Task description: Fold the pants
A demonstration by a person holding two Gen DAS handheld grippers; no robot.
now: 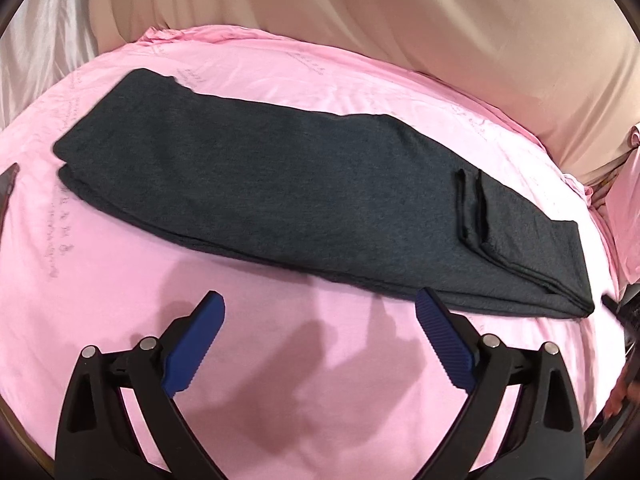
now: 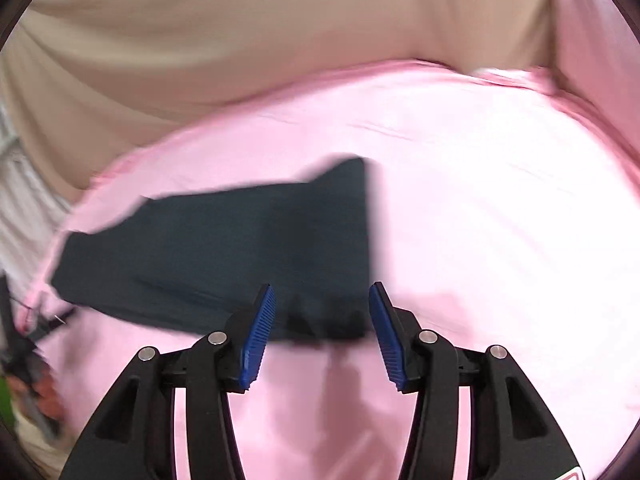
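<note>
Pink sheet covers the bed we work on, with beige fabric bunched behind it. Our dark grey pants lie flat on the sheet, folded lengthwise into a long strip with one end doubled back. Our left gripper hovers just short of the strip, fingers spread wide, holding nothing. Our right gripper is spread too, over the pants' blurred edge.
</note>
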